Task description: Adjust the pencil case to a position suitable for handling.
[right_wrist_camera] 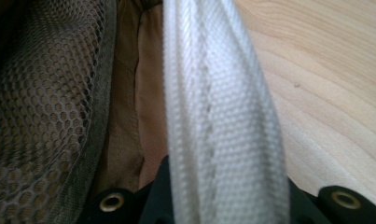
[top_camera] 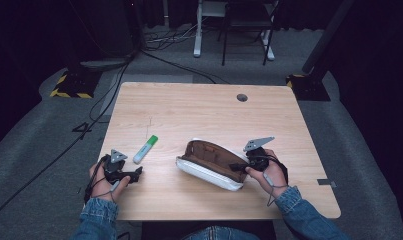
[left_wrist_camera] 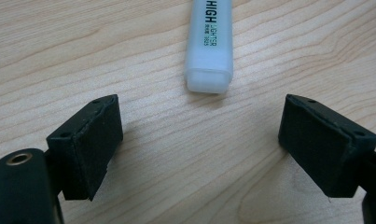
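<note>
A white pencil case [top_camera: 211, 170] with a brown lining lies open on the wooden table [top_camera: 199, 110]. My right gripper [top_camera: 240, 168] is shut on its right-hand white edge [right_wrist_camera: 223, 140], with brown lining and a mesh pocket [right_wrist_camera: 41, 107] to one side. A highlighter [top_camera: 145, 149] with a green cap lies left of the case. My left gripper [top_camera: 135, 173] stands open on the table just short of the highlighter's pale rear end [left_wrist_camera: 209, 56], which sits ahead of the gap between the black pads [left_wrist_camera: 90, 144].
The table has a round cable hole [top_camera: 242, 97] at the back right. Beyond it are cables on the grey floor, yellow-black striped stand bases [top_camera: 69, 87] and a chair and white desk legs [top_camera: 229, 30].
</note>
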Motion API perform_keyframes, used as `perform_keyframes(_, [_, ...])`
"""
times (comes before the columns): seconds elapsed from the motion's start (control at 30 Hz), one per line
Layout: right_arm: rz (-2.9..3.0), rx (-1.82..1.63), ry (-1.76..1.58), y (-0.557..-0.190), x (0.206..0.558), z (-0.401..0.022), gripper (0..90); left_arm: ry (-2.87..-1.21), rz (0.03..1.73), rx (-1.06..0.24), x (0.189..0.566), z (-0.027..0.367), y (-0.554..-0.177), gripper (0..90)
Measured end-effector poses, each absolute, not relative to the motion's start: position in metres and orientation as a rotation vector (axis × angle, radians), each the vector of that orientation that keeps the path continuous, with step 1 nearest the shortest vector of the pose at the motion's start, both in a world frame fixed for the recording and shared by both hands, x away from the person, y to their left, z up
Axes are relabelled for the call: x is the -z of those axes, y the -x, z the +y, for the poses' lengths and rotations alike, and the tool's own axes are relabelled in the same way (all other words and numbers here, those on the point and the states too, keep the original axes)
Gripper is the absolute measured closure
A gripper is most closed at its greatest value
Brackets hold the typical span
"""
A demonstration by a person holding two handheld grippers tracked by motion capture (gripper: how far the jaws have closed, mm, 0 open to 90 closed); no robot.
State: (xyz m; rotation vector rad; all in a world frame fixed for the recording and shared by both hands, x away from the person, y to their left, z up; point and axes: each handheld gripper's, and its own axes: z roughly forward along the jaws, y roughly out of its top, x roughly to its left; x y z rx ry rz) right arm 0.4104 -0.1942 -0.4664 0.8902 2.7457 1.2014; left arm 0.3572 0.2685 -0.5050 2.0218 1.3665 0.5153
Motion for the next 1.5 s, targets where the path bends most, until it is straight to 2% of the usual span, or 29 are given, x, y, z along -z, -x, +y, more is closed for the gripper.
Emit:
perform_keyframes(0.2, [2.753,-1.216,-0.891,-0.410,0.471,-0.192,86.2,-2.022,1.364,-0.513,0.505,0.268,-0.358,13.8])
perform_keyframes(0.37, [2.747,-1.233,-0.917,-0.413,0.476,-0.195,81.9,-2.024,1.365,-0.517,0.505,0.268,-0.358,13.8])
perform_keyframes(0.47, [2.743,-1.212,-0.929,-0.413,0.478,-0.194,70.4,-2.024,1.364,-0.517,0.505,0.268,-0.358,13.8])
perform_keyframes(0.5, [2.743,-1.212,-0.929,-0.413,0.478,-0.194,70.4,-2.024,1.363,-0.516,0.505,0.268,-0.358,13.8])
perform_keyframes(0.53, [2.730,-1.200,-0.938,-0.413,0.478,-0.194,61.1,-2.029,1.360,-0.520,0.505,0.268,-0.359,13.8])
perform_keyframes(0.57, [2.730,-1.200,-0.938,-0.413,0.478,-0.194,61.1,-2.029,1.360,-0.520,0.505,0.268,-0.359,13.8])
perform_keyframes(0.63, [2.712,-1.190,-0.939,-0.413,0.478,-0.194,52.8,-2.029,1.358,-0.517,0.505,0.268,-0.359,13.8])
perform_keyframes(0.77, [2.684,-1.188,-0.944,-0.412,0.474,-0.194,45.0,-2.025,1.360,-0.517,0.505,0.268,-0.359,13.8])
perform_keyframes(1.2, [2.640,-1.228,-0.912,-0.412,0.460,-0.201,35.8,-2.027,1.359,-0.513,0.505,0.268,-0.360,13.8])
perform_keyframes(1.5, [2.596,-1.285,-0.885,-0.408,0.443,-0.208,33.7,-2.025,1.363,-0.512,0.505,0.267,-0.360,13.8])
